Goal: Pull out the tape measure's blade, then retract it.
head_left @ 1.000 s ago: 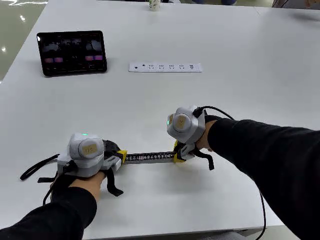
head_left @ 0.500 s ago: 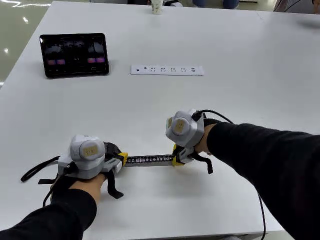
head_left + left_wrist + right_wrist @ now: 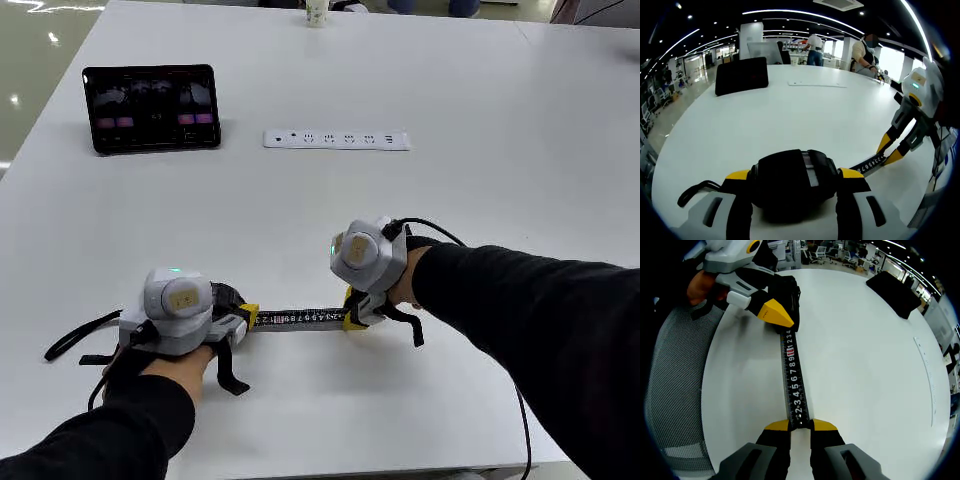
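The black tape measure case [image 3: 222, 298] rests on the white table [image 3: 300, 220], with my left gripper [image 3: 240, 318] shut on it. In the left gripper view the case [image 3: 790, 187] sits between the yellow-tipped jaws of my left gripper [image 3: 796, 175]. The numbered blade [image 3: 298, 318] runs a short way right from the case, flat over the table. My right gripper [image 3: 350, 318] is shut on the blade's end. In the right gripper view the blade [image 3: 793, 380] stretches from my right gripper [image 3: 800, 426] up to the case [image 3: 789, 295].
A dark tablet [image 3: 152, 105] stands at the back left and a white power strip [image 3: 337, 140] lies behind the grippers. A cup [image 3: 317, 10] sits at the far edge. The table's front edge is close below my arms. A mesh chair [image 3: 675, 390] stands beside the table.
My right gripper has edged left toward the case, so the drawn-out blade is a little shorter. The left gripper has stayed put on the case. The camera drifted slightly.
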